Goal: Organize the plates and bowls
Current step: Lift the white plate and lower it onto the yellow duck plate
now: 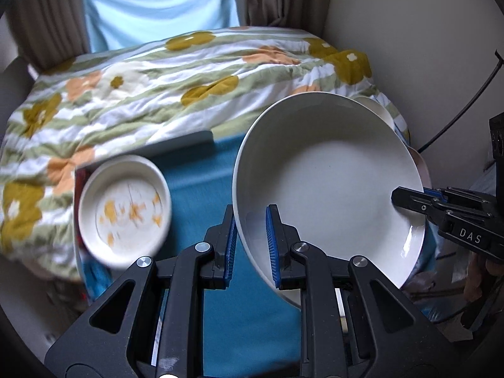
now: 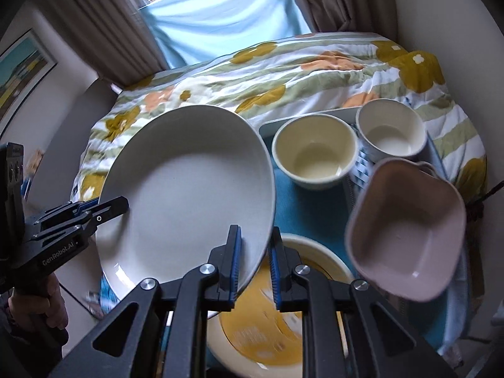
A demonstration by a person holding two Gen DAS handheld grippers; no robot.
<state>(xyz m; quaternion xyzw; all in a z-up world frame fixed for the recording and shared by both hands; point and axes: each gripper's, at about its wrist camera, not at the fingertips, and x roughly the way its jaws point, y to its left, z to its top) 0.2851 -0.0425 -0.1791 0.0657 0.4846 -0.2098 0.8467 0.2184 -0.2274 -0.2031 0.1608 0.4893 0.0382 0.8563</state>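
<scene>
A large white plate (image 1: 330,182) is held tilted above a blue mat (image 1: 201,170); it also shows in the right wrist view (image 2: 189,195). My left gripper (image 1: 252,245) has its jaws around the plate's near-left rim. My right gripper (image 2: 255,267) has its jaws around the plate's right rim and shows from the side in the left wrist view (image 1: 406,198). A small white plate with orange flowers (image 1: 124,211) lies at the left. Two cream bowls (image 2: 315,154) (image 2: 390,132), a pink square bowl (image 2: 406,230) and a yellow-patterned plate (image 2: 267,321) show in the right wrist view.
A flowered quilt (image 1: 157,94) covers the bed behind the mat. A window with a light blue curtain (image 1: 157,6) and brown drapes is at the back. A white wall (image 1: 409,31) stands at the right. A framed picture (image 2: 22,72) hangs at the left.
</scene>
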